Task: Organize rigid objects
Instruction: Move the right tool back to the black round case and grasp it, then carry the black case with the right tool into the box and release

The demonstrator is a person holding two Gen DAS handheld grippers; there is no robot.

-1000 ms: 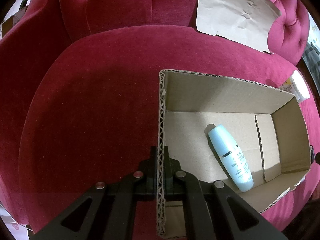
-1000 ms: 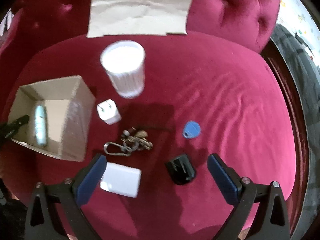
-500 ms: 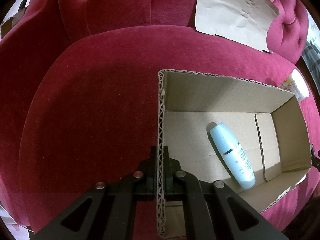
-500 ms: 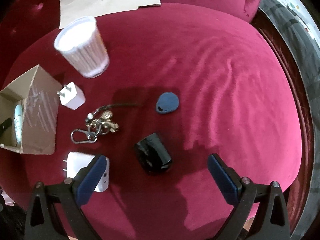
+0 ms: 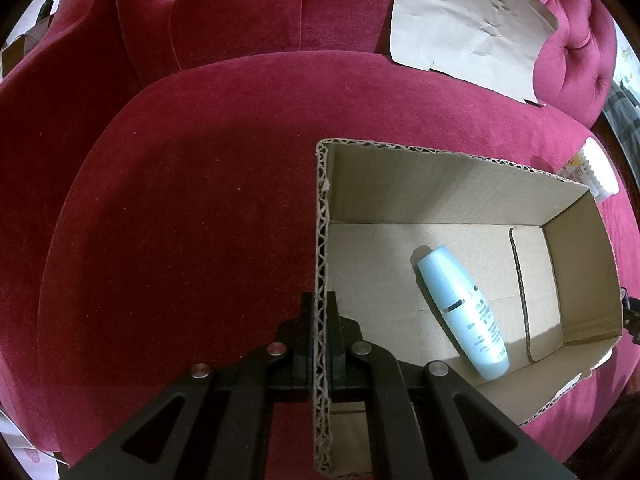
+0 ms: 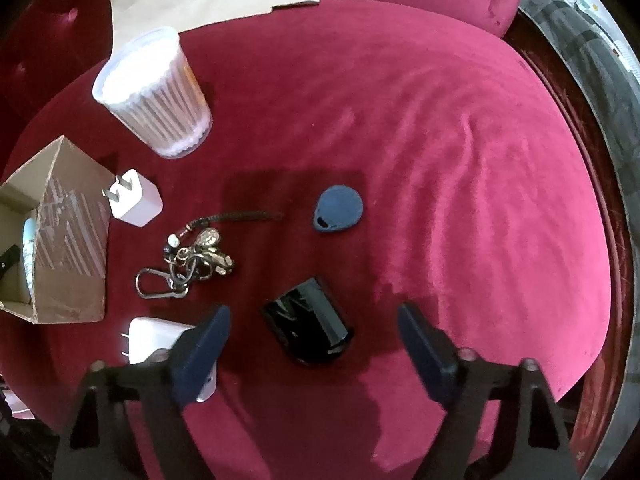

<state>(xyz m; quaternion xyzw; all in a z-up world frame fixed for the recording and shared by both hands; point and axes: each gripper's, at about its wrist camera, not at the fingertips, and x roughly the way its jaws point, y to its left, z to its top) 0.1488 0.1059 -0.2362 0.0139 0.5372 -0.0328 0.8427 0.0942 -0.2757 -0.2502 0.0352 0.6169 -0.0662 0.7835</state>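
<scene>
My left gripper [image 5: 322,312] is shut on the near left wall of an open cardboard box [image 5: 440,168] on a red velvet sofa seat. A pale blue bottle [image 5: 464,312] lies inside the box. In the right wrist view the box [image 6: 68,240] sits at the far left. My right gripper [image 6: 314,320] hangs over a glossy black case [image 6: 308,326]; its blue pads stand either side of the case without touching it, and the jaws are closing.
Around the case lie a blue oval tag [image 6: 339,215], a key bunch with carabiner [image 6: 188,264], a small white plug [image 6: 134,198], a larger white charger [image 6: 156,340] and a tub of cotton swabs [image 6: 154,92]. Brown paper [image 5: 468,24] leans on the sofa back.
The right gripper came down and over the black case, which now lies between its pads, and the pads have drawn closer together. The left gripper and box kept still.
</scene>
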